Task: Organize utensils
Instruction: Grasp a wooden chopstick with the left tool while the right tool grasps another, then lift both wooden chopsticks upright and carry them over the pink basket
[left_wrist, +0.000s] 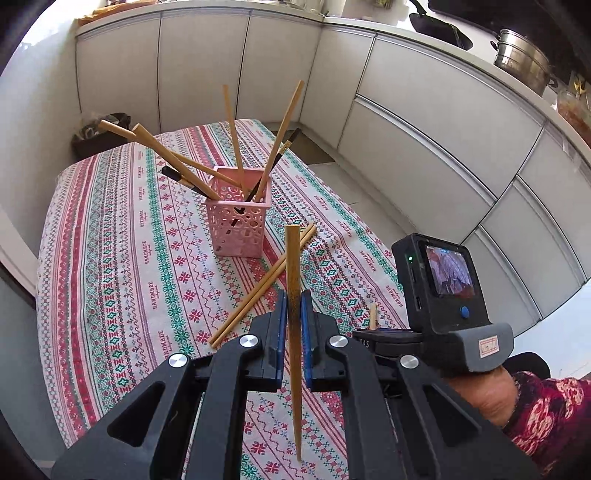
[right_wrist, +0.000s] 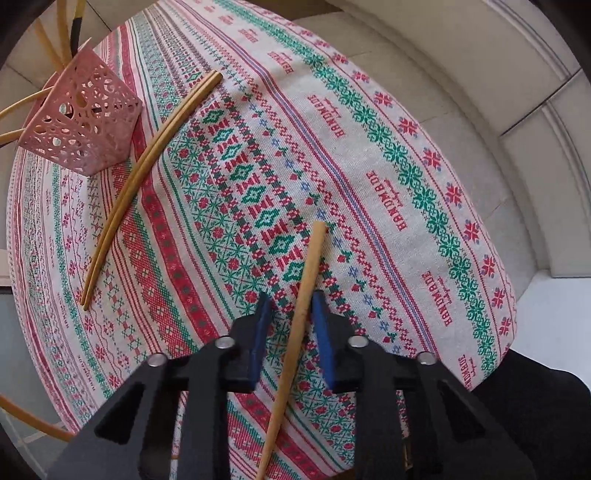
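My left gripper (left_wrist: 293, 306) is shut on a brown chopstick (left_wrist: 291, 266), which stands up between the blue pads above the patterned tablecloth (left_wrist: 122, 240). Beyond it a pink perforated holder (left_wrist: 238, 221) holds several chopsticks. A pair of chopsticks (left_wrist: 258, 291) lies on the cloth beside the holder. My right gripper (right_wrist: 291, 306) points down at the cloth, with one light chopstick (right_wrist: 306, 280) between its pads. A gap shows on the left side of that chopstick. The holder (right_wrist: 79, 122) and the pair (right_wrist: 147, 162) are at the upper left.
White kitchen cabinets (left_wrist: 424, 122) curve around the table. On the counter stand a steel pot (left_wrist: 524, 59) and a black pan (left_wrist: 439, 27). A dark bin (left_wrist: 99, 136) sits past the far table corner. A person's hand (left_wrist: 480, 395) holds the right gripper's handle.
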